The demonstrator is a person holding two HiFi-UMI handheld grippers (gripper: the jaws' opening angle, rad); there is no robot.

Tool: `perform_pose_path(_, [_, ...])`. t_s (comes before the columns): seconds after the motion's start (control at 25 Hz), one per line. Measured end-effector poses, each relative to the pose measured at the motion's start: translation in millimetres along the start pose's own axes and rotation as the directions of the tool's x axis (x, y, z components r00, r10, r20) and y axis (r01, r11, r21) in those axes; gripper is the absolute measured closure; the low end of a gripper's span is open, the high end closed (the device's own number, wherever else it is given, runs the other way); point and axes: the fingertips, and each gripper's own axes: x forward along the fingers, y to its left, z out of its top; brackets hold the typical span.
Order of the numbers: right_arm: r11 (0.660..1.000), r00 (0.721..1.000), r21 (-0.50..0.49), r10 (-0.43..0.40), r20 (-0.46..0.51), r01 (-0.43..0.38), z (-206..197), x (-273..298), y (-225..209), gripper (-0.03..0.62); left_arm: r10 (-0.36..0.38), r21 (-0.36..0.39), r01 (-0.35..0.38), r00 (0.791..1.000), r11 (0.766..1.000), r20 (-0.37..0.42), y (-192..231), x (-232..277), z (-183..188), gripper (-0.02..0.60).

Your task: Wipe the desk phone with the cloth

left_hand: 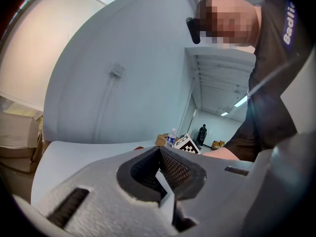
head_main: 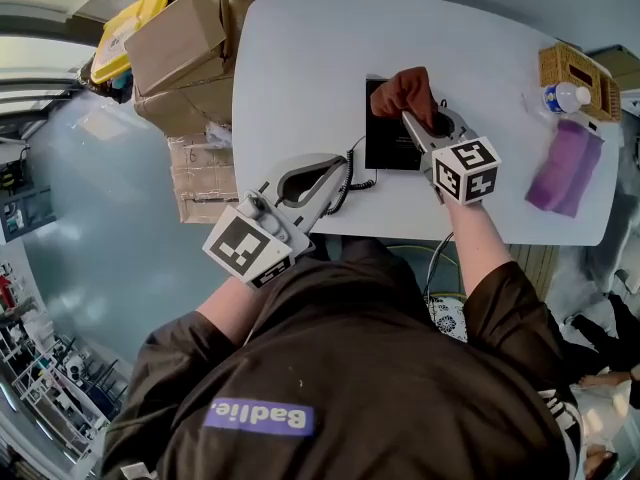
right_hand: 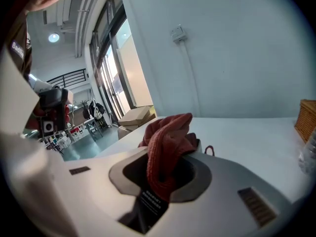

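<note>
The black desk phone [head_main: 388,144] lies near the middle of the white table [head_main: 300,58], its coiled cord [head_main: 349,175] trailing toward the front edge. My right gripper [head_main: 410,118] is over the phone's right part, shut on a red-brown cloth [head_main: 405,90] that bunches out of its jaws. In the right gripper view the cloth [right_hand: 167,137] fills the right gripper [right_hand: 165,154] and hides the phone. My left gripper [head_main: 333,171] hovers at the table's front edge beside the cord, jaws together with nothing seen between them. The left gripper [left_hand: 161,157] looks shut in its own view too.
Cardboard boxes [head_main: 190,53] and a yellow object [head_main: 128,23] stand off the table's left side. At the right end are a wicker basket [head_main: 577,72], a water bottle [head_main: 566,97] and a purple cloth [head_main: 565,168]. The person's body is against the front edge.
</note>
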Motion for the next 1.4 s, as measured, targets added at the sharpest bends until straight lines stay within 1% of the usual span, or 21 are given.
perform_pose_path(0.24, [1.000, 1.000, 0.013, 0.001, -0.016, -0.001, -25.2, -9.0, 12.0, 0.499, -0.030, -0.018, 0.030, 1.000, 0.999, -0.010, -11.1, 9.5, -2.9, 0.566])
perform_pose_path(0.36, [1.000, 0.999, 0.025, 0.004, -0.035, -0.003, -41.9, -14.0, 19.0, 0.499, -0.046, -0.013, 0.046, 0.999, 0.999, -0.006, -17.7, 13.3, -2.1, 0.566])
perform_pose_path(0.56, [0.999, 0.996, 0.044, 0.013, -0.090, -0.009, -74.2, -22.5, 34.7, 0.499, -0.069, 0.009, 0.069, 0.998, 0.998, -0.009, -22.7, 13.0, -4.1, 0.566])
perform_pose_path(0.72, [0.998, 0.991, 0.052, 0.024, -0.132, -0.017, -96.7, -29.6, 45.9, 0.499, -0.078, 0.012, 0.078, 0.997, 0.997, -0.016, -25.2, 13.0, -6.5, 0.566])
perform_pose_path(1.0, [0.996, 0.975, 0.062, 0.072, -0.212, -0.061, -119.0, -38.0, 61.7, 0.499, -0.088, 0.029, 0.089, 0.996, 0.996, -0.015, -30.4, 14.6, 0.7, 0.566])
perform_pose_path(1.08, [0.995, 0.975, 0.064, 0.083, -0.206, -0.071, -113.4, -42.9, 60.7, 0.499, -0.081, 0.025, 0.081, 0.997, 0.996, -0.009, -31.5, 14.6, 7.5, 0.566])
perform_pose_path(1.16, [0.995, 0.982, 0.067, 0.079, -0.171, -0.069, -96.3, -48.3, 52.6, 0.499, -0.072, 0.028, 0.072, 0.997, 0.997, -0.002, -31.6, 14.6, 14.8, 0.566])
perform_pose_path(1.28, [0.997, 0.994, 0.057, 0.048, -0.096, -0.043, -56.6, -53.1, 26.8, 0.499, -0.057, 0.057, 0.057, 0.998, 0.997, 0.010, -28.0, 14.4, 20.2, 0.566])
perform_pose_path(1.4, [0.999, 0.999, 0.048, 0.019, -0.027, -0.017, -15.4, -51.6, -3.8, 0.499, -0.040, 0.060, 0.039, 0.999, 0.997, 0.020, -26.5, 16.1, 25.9, 0.566])
